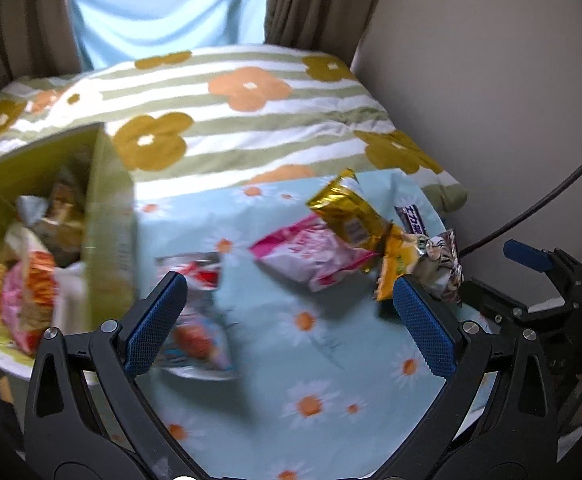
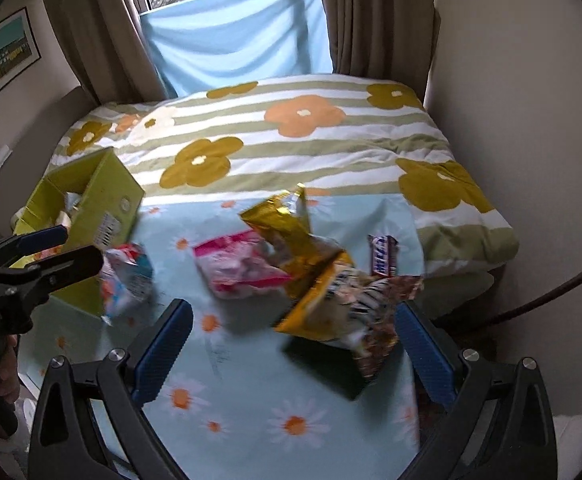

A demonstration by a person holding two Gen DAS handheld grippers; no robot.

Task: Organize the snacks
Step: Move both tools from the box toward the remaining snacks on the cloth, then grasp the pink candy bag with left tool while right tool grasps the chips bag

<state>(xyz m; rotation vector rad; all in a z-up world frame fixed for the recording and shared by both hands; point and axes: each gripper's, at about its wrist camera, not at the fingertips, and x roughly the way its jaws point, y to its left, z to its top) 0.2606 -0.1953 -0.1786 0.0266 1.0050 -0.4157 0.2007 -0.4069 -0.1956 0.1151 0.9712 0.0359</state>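
An open green box (image 1: 107, 216) (image 2: 107, 196) holding several snack packets stands at the left of the daisy-print cloth (image 1: 291, 360) (image 2: 251, 380). Loose on the cloth lie a red-and-blue packet (image 1: 199, 332) (image 2: 127, 280), a pink packet (image 1: 311, 256) (image 2: 239, 268), a gold foil packet (image 1: 347, 212) (image 2: 287, 224), a yellow packet (image 1: 395, 264) (image 2: 315, 312), a brown patterned packet (image 1: 441, 264) (image 2: 375, 328) and a chocolate bar (image 1: 411, 220) (image 2: 383, 256). My left gripper (image 1: 289, 284) (image 2: 83, 245) is open, its left finger beside the red-and-blue packet. My right gripper (image 2: 293, 310) (image 1: 487, 266) is open over the yellow and brown packets.
Behind the cloth is a bed with a striped floral duvet (image 1: 251, 120) (image 2: 311, 140). Brown curtains (image 2: 103, 20) and a blue sheet (image 2: 235, 40) hang at the window. A wall (image 1: 491, 80) and a black cable (image 1: 551, 200) are at the right. A hand (image 2: 3, 368) holds the left gripper's handle.
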